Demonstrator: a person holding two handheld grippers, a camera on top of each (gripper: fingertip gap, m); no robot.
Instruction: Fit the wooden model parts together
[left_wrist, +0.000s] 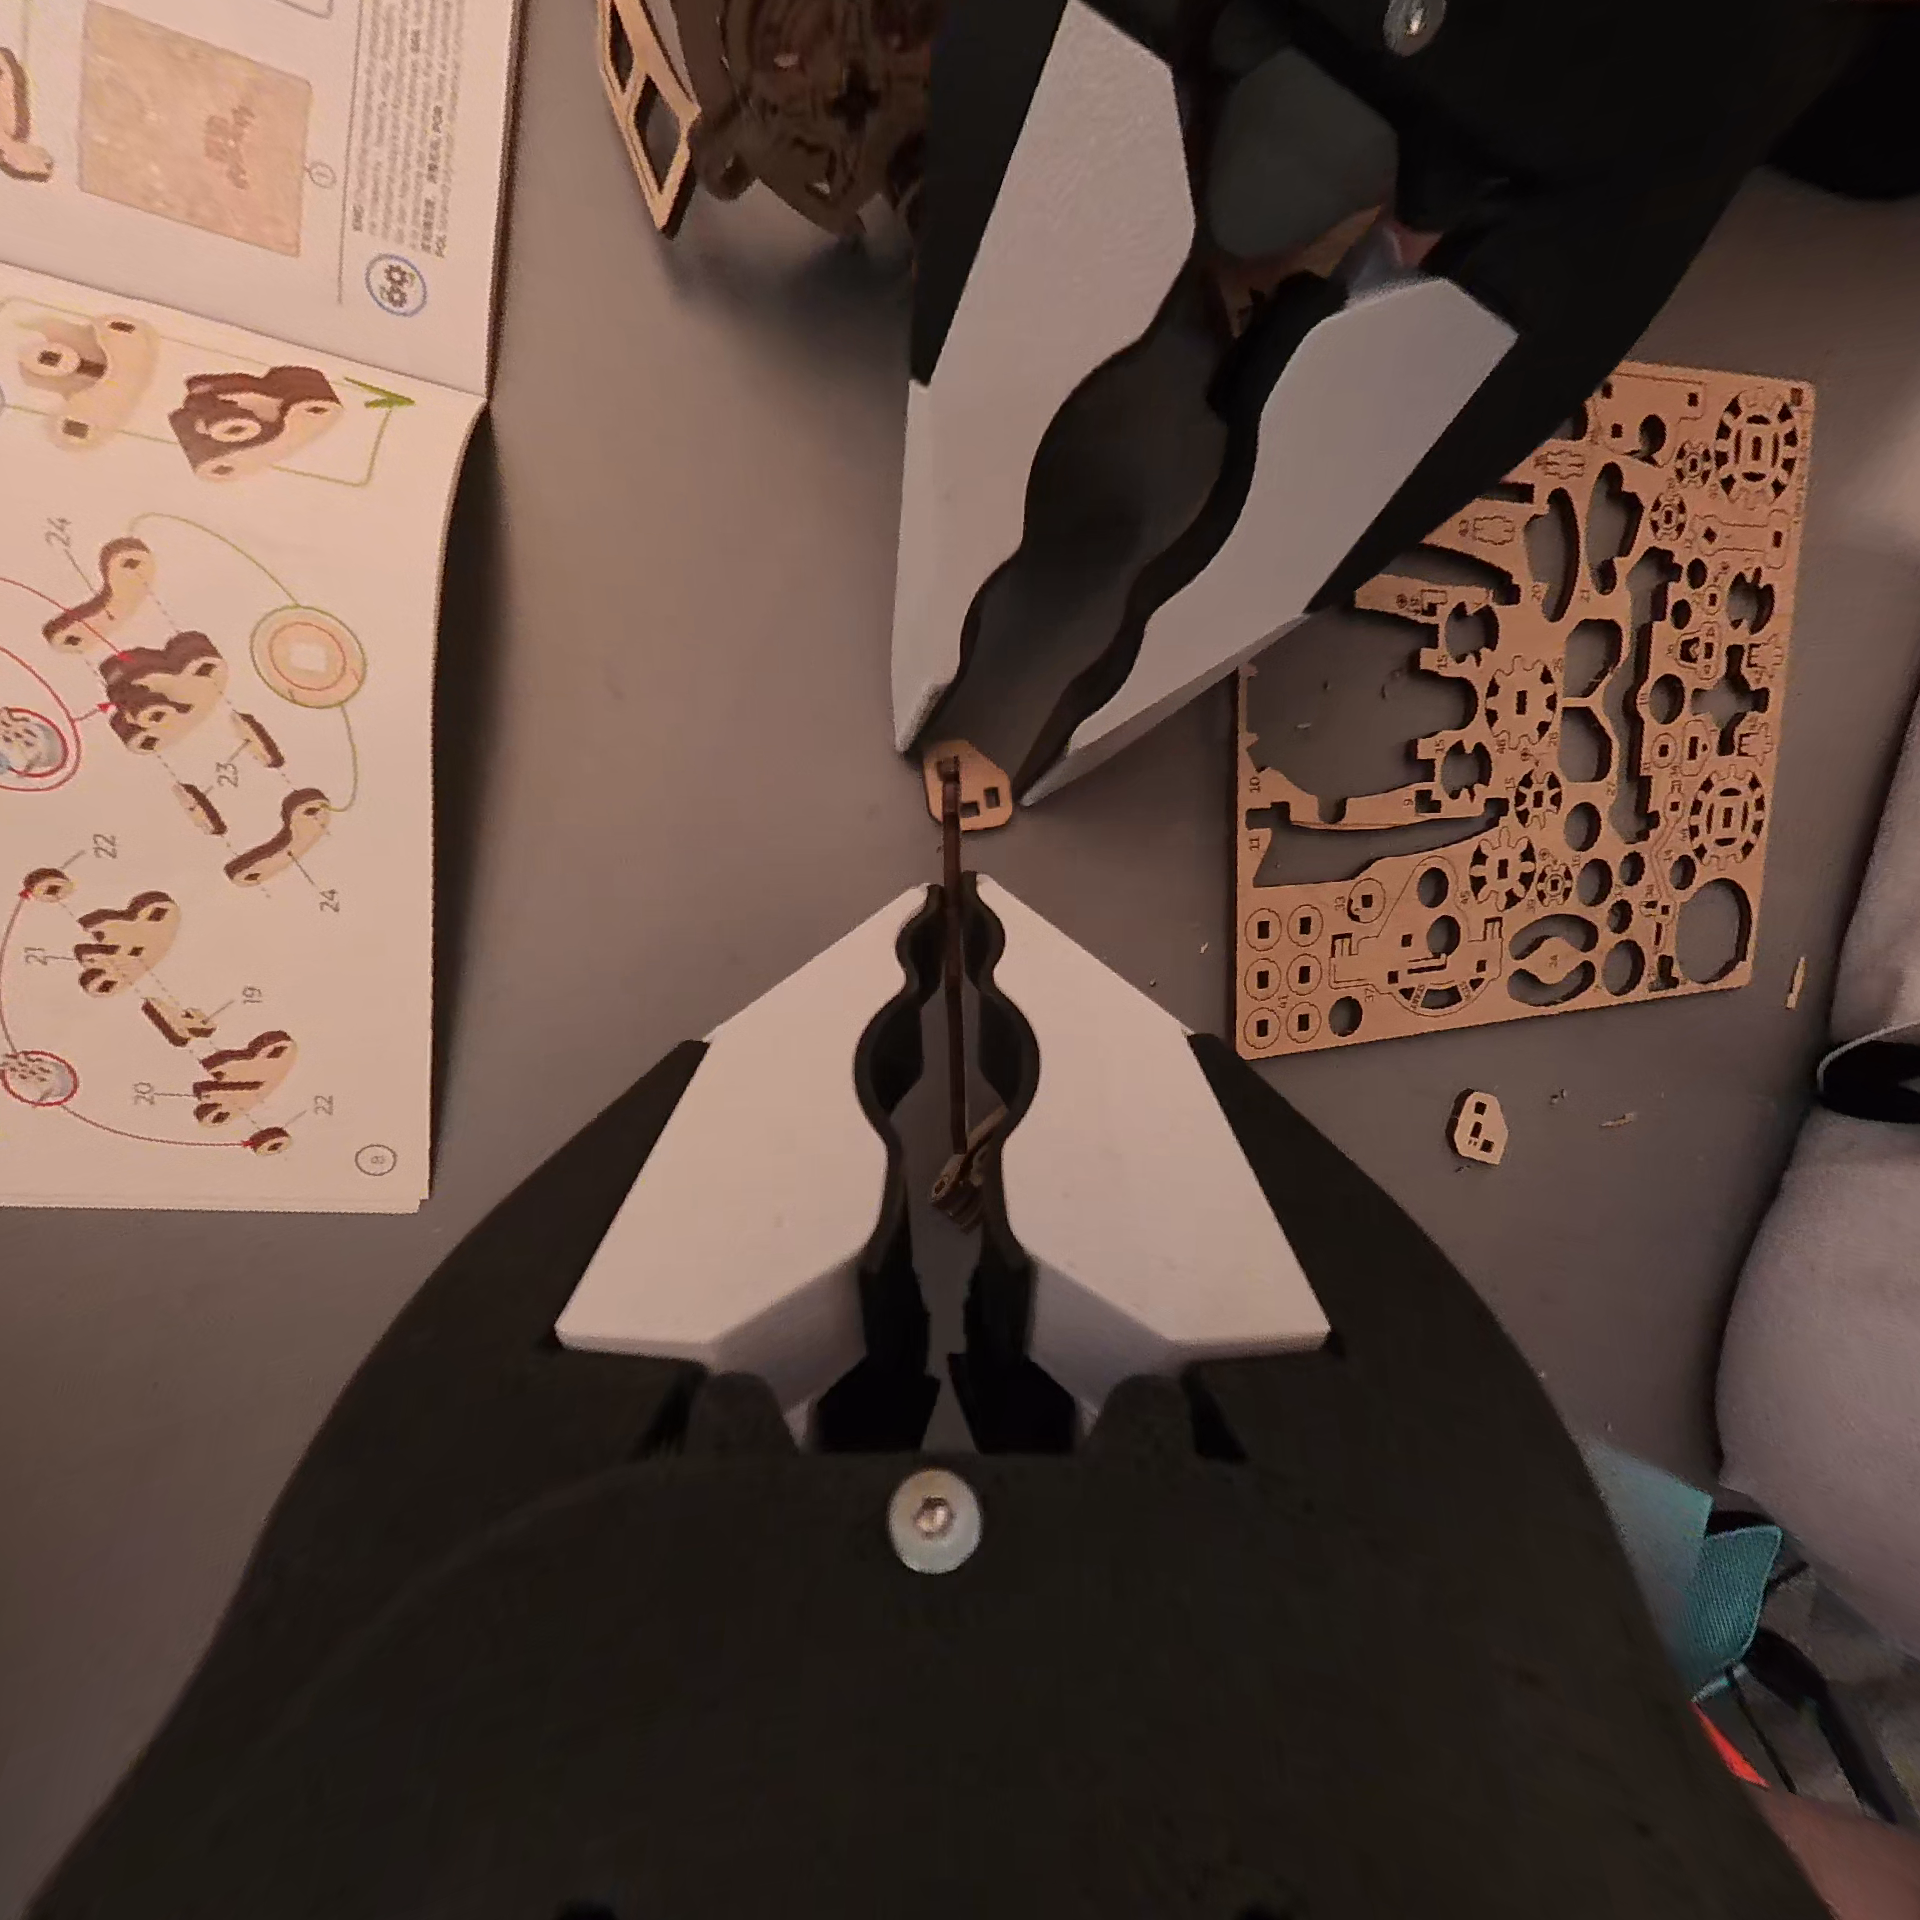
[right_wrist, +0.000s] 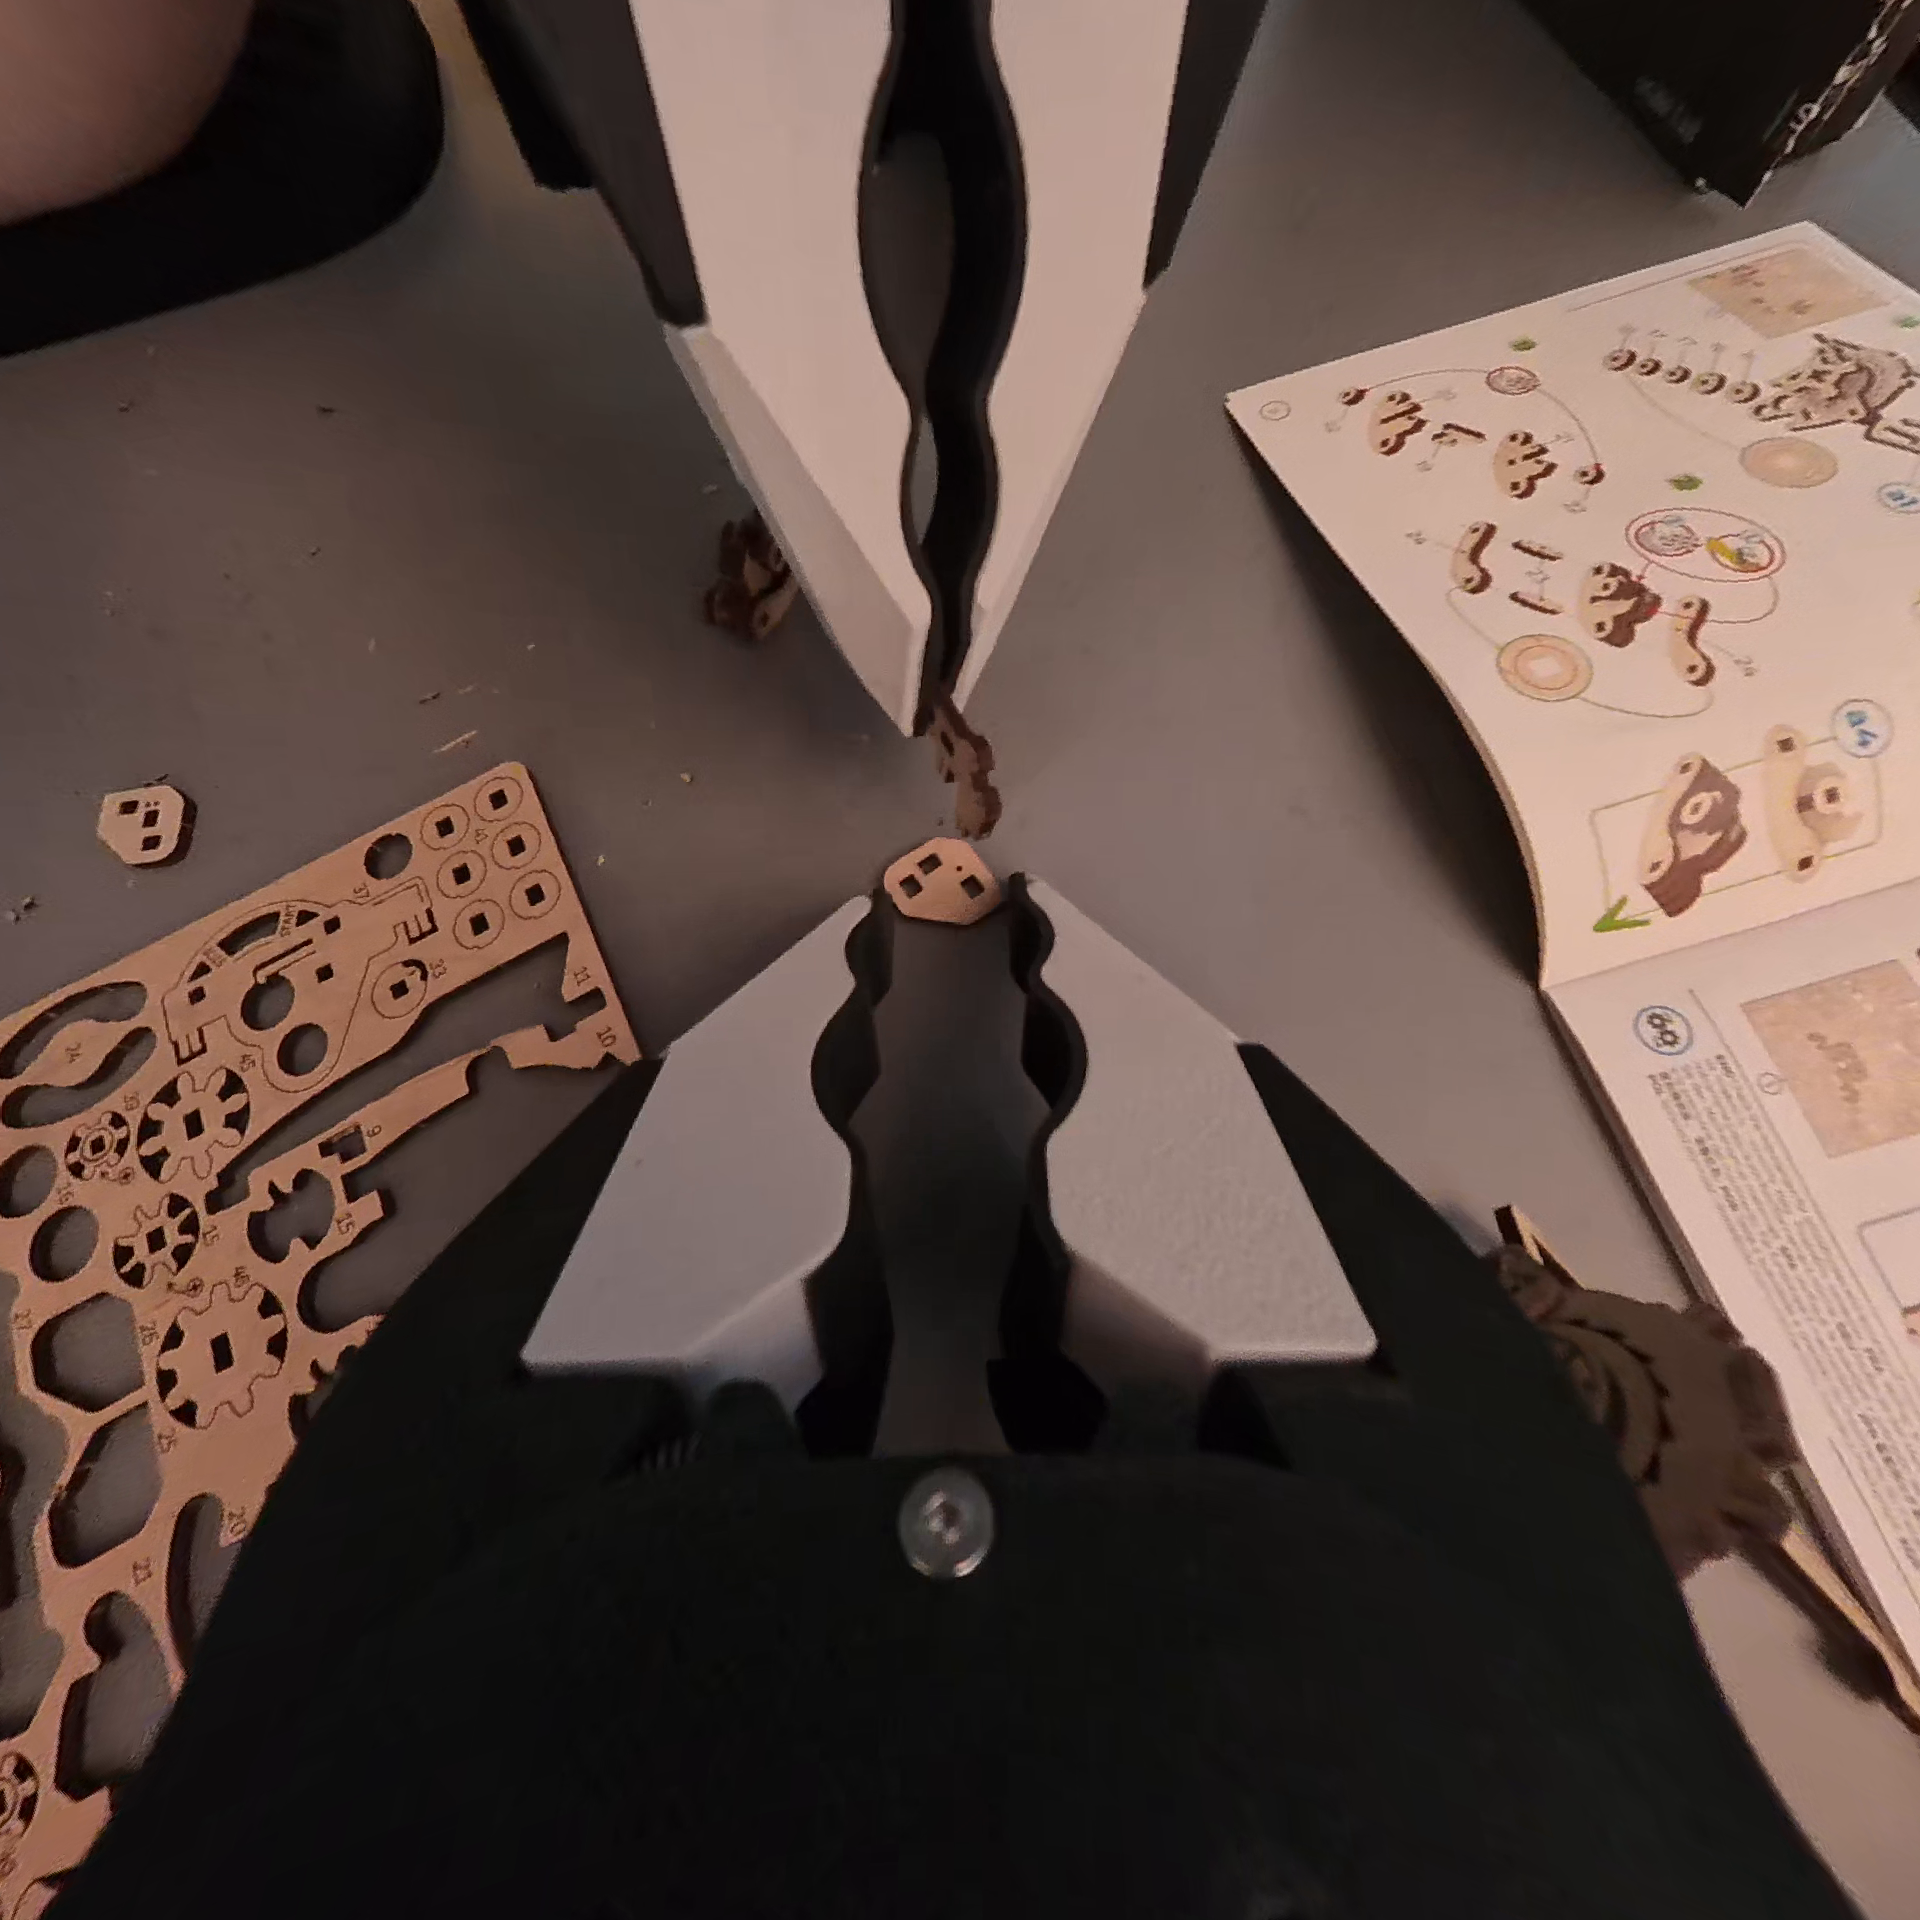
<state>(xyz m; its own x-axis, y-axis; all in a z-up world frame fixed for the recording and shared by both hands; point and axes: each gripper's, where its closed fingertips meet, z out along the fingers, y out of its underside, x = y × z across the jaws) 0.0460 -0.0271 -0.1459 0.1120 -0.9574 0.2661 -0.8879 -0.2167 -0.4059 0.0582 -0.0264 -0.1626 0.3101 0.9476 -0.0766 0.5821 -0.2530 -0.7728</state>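
My left gripper (left_wrist: 951, 888) is shut on a thin dark-edged wooden part (left_wrist: 956, 997), seen edge-on, whose tip sticks out past the fingertips. My right gripper (left_wrist: 971, 774) comes in from above, shut on a small flat wooden plate with square holes (left_wrist: 971, 798). The part's tip is at one hole of the plate; I cannot tell if it is in. In the right wrist view my right gripper (right_wrist: 940, 912) holds the plate (right_wrist: 940, 891), and the left gripper (right_wrist: 940, 717) holds the lobed part (right_wrist: 968, 781) just above it.
A laser-cut plywood sheet (left_wrist: 1507, 727) (right_wrist: 208, 1143) lies on the grey table. A loose holed piece (left_wrist: 1475, 1127) (right_wrist: 145, 826) lies beside it. An open instruction booklet (left_wrist: 208, 623) (right_wrist: 1662, 727) and a partly built model (left_wrist: 790, 104) (right_wrist: 1662, 1403) lie nearby.
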